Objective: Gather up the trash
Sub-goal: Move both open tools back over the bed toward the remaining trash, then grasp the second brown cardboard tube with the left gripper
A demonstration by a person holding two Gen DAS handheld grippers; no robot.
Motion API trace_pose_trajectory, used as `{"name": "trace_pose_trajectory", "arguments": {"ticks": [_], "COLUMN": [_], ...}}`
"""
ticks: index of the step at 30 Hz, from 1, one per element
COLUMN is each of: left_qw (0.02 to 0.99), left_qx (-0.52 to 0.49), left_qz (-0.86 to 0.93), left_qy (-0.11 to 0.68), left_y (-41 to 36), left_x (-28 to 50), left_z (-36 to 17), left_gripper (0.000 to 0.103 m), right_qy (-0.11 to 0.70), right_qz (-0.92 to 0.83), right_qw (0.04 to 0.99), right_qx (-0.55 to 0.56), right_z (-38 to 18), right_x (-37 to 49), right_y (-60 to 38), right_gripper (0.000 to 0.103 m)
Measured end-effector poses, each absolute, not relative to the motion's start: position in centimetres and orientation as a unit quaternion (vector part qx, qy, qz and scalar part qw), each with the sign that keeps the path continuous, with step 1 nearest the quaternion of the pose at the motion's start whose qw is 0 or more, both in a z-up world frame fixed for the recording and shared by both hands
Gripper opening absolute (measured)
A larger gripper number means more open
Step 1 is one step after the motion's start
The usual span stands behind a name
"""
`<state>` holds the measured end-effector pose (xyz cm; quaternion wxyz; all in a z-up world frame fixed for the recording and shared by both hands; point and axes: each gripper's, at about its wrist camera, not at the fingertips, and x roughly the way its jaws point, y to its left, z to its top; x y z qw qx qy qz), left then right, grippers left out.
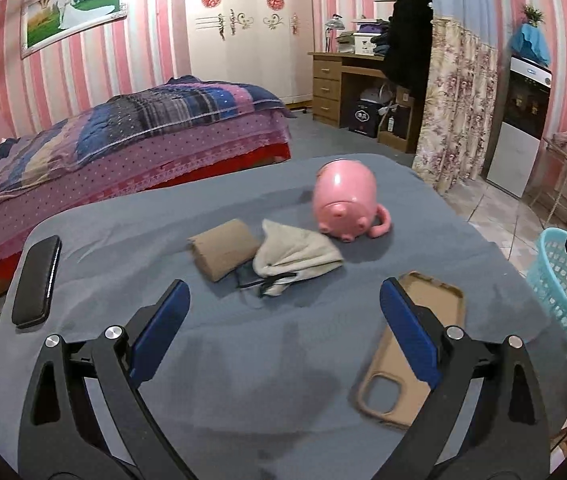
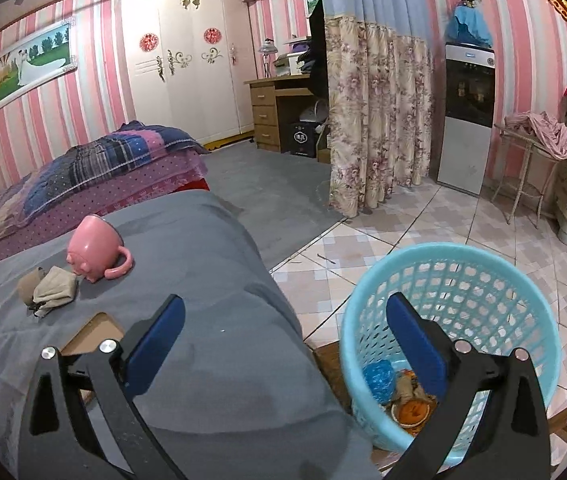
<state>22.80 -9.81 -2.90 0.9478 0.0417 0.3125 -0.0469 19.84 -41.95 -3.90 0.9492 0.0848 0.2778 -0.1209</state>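
While both the left gripper [image 1: 283,300] and right gripper [image 2: 285,316] gape empty, the blue basket [image 2: 523,280] holds crumpled trash [image 2: 407,400].

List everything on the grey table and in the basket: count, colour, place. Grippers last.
Table: one, grey cloth cover, foreground.
Mug: one, pink, pig-shaped, lying on its side at the table's far part.
Cloth: one, beige, bunched, mid-table, beside the mug.
Cardboard piece: one, brown, left of the cloth.
Phone case: one, tan, empty, table's right side.
Phone: one, black, table's left edge.
Basket: one, light blue, on the tiled floor right of the table.
Trash in basket: blue and orange scraps; count unclear.
Left gripper: open, over the table.
Right gripper: open, over the table edge and basket.
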Motion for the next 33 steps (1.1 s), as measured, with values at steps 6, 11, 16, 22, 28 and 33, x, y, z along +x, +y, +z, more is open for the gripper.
{"name": "trace_pose_trajectory", "arguments": {"ticks": [6, 11, 16, 22, 28, 33], "left_qw": [0.944, 0.937, 0.932, 0.928, 0.922, 0.919], "left_qx": [0.038, 0.041, 0.050, 0.026, 0.047, 0.057], "left_qz": [-0.037, -0.024, -0.016, -0.020, -0.026, -0.058], "left_qy": [0.326, 0.346, 0.360, 0.372, 0.383, 0.385], "left_y": [-7.5, -5.5, -4.3, -2.7, -3.0, -3.8], "left_x": [23.3, 24.7, 26.7, 30.0, 33.7, 36.1], "left_z": [-3.8, -5.4, -6.7, -7.3, -7.5, -7.5], "left_gripper": [0.093, 0.093, 0.093, 0.093, 0.088, 0.085], "right_qy": [0.294, 0.314, 0.332, 0.345, 0.353, 0.355], "right_qz": [-0.108, -0.101, -0.093, -0.095, -0.080, -0.074], "right_qw": [0.946, 0.942, 0.937, 0.933, 0.931, 0.932], "right_qx": [0.077, 0.062, 0.061, 0.038, 0.041, 0.017], "right_z": [-4.7, -5.7, -6.6, -7.5, -7.8, -8.0], "right_x": [20.7, 21.9, 22.8, 23.4, 23.7, 23.8], "right_y": [-40.5, -38.9, -37.6, -36.1, -35.3, -34.0], "right_gripper": [0.098, 0.098, 0.098, 0.098, 0.098, 0.098]}}
